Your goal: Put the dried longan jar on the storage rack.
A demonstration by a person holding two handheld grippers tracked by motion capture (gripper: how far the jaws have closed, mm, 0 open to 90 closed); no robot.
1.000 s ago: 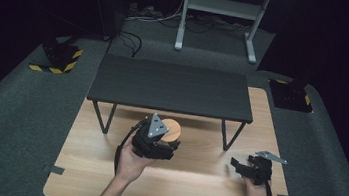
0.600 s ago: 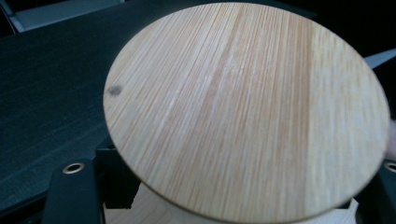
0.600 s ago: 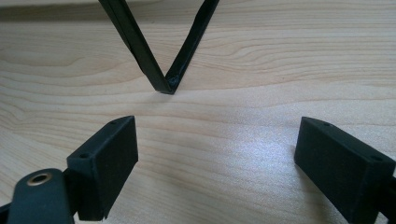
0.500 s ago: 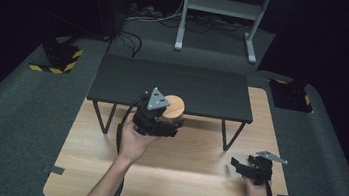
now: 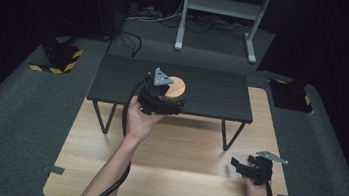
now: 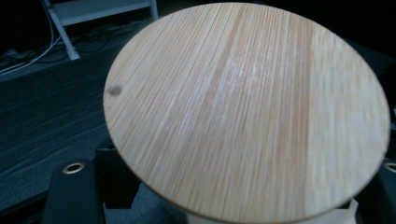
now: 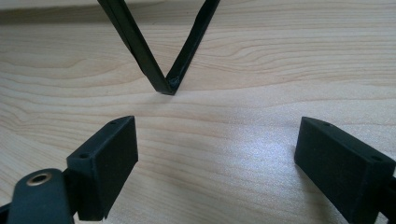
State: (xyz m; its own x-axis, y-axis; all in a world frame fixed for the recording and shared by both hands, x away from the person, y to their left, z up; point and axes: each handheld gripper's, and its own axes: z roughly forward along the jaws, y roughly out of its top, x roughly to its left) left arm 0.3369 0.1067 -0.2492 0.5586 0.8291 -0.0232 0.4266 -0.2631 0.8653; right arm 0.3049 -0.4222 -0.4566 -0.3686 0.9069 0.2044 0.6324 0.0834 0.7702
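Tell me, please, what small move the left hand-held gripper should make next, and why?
Probably carry the lidded container a little farther over the black shelf and lower it there. The left hand-held gripper holds it at the shelf's front edge, above the top.

grippers: 2 [image 5: 171, 97] [image 5: 242, 166] | round wooden-lidded container: 1 [image 5: 178, 86] | black low shelf: 1 [image 5: 213, 95] | wooden surface: 1 [image 5: 177, 179]

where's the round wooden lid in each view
High view: wooden lid just above centre, in the left claw, over the black shelf's front edge.
Left gripper view: close up, across most of the frame.
Right gripper view: not in it.
Shared landmark: the black shelf, whose V-shaped leg stands there.
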